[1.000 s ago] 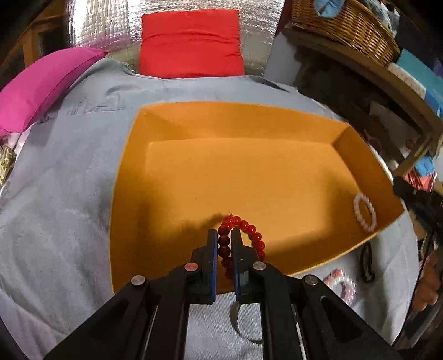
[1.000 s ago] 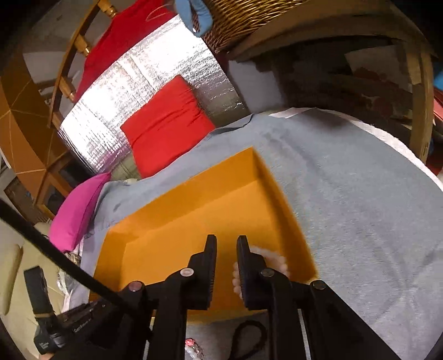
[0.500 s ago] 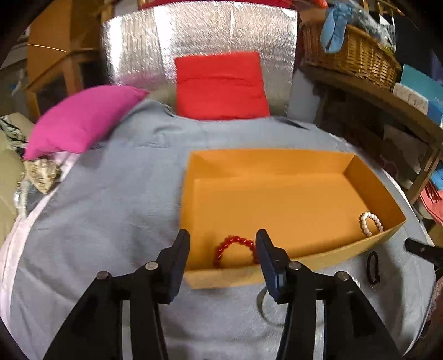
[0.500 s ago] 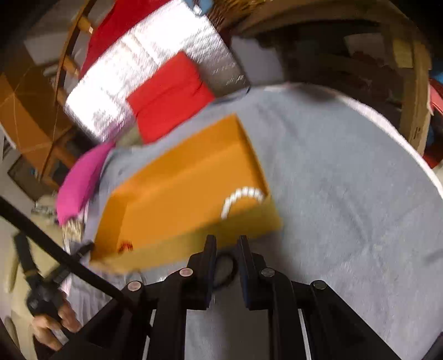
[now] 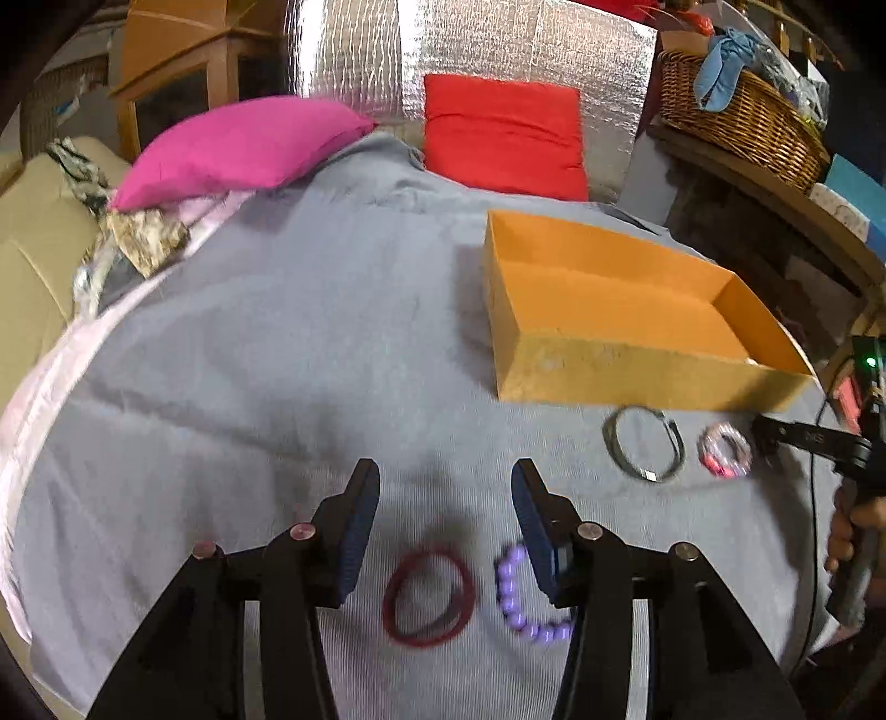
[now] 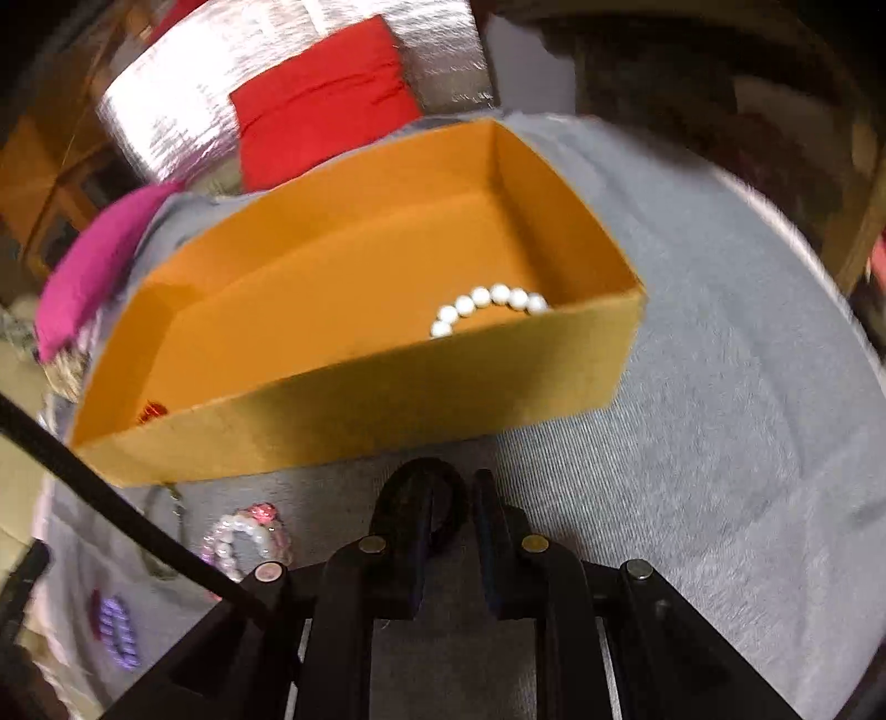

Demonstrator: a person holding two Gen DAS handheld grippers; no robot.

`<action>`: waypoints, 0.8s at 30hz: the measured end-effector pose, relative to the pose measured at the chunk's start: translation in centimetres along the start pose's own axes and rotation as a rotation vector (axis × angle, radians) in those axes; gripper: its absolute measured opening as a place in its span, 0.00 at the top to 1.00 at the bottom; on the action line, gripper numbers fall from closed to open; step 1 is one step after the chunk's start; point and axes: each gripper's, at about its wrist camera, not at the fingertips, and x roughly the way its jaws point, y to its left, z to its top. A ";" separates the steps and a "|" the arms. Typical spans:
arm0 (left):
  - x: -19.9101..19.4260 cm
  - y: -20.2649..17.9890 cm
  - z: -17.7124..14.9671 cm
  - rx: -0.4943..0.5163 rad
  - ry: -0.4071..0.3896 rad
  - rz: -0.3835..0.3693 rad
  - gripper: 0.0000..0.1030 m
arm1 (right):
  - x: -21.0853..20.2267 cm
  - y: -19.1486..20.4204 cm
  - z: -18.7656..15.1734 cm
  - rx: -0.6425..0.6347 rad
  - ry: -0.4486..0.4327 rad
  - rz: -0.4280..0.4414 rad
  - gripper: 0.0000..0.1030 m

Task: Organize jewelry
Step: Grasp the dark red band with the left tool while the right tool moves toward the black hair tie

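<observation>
We get dim, warm indoor light w/ glare on the foil backdrop [image 5: 498,50]. Both views show strong fisheye bending & dark corner vignettes. Motion blur smears the right wrist view, esp. edges; soft shadow sits left of the orange box [image 5: 609,354].

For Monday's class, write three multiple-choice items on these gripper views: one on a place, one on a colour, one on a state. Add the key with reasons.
1. The white bead bracelet lies where, relative to the orange box?
A inside it
B beside it
C under it

2. The beaded bracelet next to the dark red bangle is
A green
B purple
C yellow

3. The left gripper is
A shut on a bracelet
B open, gripping nothing
C out of view

Key:
1 A, its beads show behind the box's near wall.
2 B, the beads look violet.
3 B, its fingers stand wide apart above the cloth.
</observation>
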 end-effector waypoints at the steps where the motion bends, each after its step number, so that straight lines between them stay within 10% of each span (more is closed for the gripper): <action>1: 0.2 0.0 -0.4 0.002 0.015 -0.021 0.51 | -0.1 0.1 -0.1 -0.008 -0.006 -0.009 0.89; 10: 0.5 2.1 -3.0 0.000 0.099 -0.034 0.48 | -2.7 -2.2 -1.9 0.034 -0.004 -0.013 0.94; 24: 1.7 1.0 -4.0 0.068 0.148 -0.052 0.44 | -6.5 -5.5 -4.6 0.182 0.009 0.246 0.94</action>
